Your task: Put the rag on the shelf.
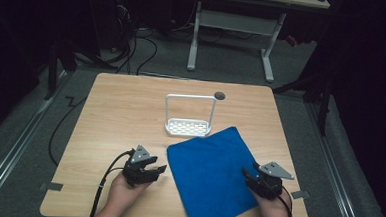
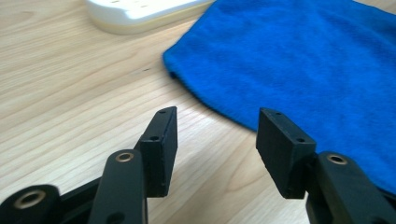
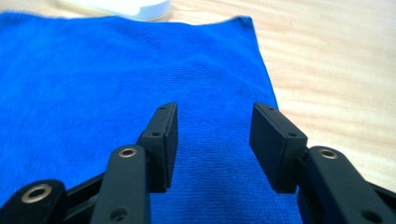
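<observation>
Wooden table, dark room behind. Left gripper jaws apart, empty, just beside blue cloth left edge; right gripper jaws apart, empty, over its right side. White rack beyond. Probably a fold: pinch corners squarely, lift evenly.

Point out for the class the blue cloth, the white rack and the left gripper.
blue cloth (image 1: 210, 172): high view, middle of its flat top surface.
white rack (image 1: 188, 128): high view, on its perforated base tray.
left gripper (image 1: 158, 170): high view, midway between its open fingertips.
</observation>
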Motion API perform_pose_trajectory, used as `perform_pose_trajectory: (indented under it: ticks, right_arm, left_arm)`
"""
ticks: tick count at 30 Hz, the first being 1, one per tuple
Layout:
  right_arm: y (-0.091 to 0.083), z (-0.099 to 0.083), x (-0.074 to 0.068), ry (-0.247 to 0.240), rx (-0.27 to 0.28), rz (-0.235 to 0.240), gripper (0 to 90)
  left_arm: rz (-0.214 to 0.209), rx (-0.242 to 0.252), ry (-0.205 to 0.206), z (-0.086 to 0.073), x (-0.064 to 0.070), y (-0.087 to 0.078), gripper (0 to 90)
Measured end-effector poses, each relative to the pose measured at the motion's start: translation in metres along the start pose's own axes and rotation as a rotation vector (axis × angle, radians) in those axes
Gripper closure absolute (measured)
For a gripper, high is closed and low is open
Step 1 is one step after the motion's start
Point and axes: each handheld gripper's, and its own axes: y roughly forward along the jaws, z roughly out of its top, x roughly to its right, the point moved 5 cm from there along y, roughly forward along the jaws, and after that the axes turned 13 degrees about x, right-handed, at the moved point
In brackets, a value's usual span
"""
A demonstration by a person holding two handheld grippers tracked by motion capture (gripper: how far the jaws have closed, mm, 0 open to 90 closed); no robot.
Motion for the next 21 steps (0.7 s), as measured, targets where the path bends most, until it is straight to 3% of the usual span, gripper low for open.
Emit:
perform_pose_trajectory:
  ticks: [2,4,8,14,21]
  right_arm:
    - [0.002,-0.001,0.004,0.015,0.004,0.000,53.2]
    - [0.002,-0.001,0.007,-0.005,0.004,-0.006,53.1]
    - [0.002,-0.004,0.010,0.005,-0.007,0.002,51.6]
    - [0.005,0.000,0.009,0.003,0.005,0.006,52.0]
    - [0.006,-0.001,0.008,-0.001,-0.004,0.011,53.7]
  left_arm:
    - [-0.010,-0.001,0.023,0.002,0.006,0.002,47.8]
    - [-0.020,-0.005,0.020,0.002,0.009,0.005,47.5]
    - [-0.028,-0.022,0.032,-0.001,0.014,0.008,47.0]
    - [-0.043,-0.034,0.052,-0.003,0.021,0.008,46.7]
    - [-0.129,-0.029,0.027,0.001,0.044,0.014,52.1]
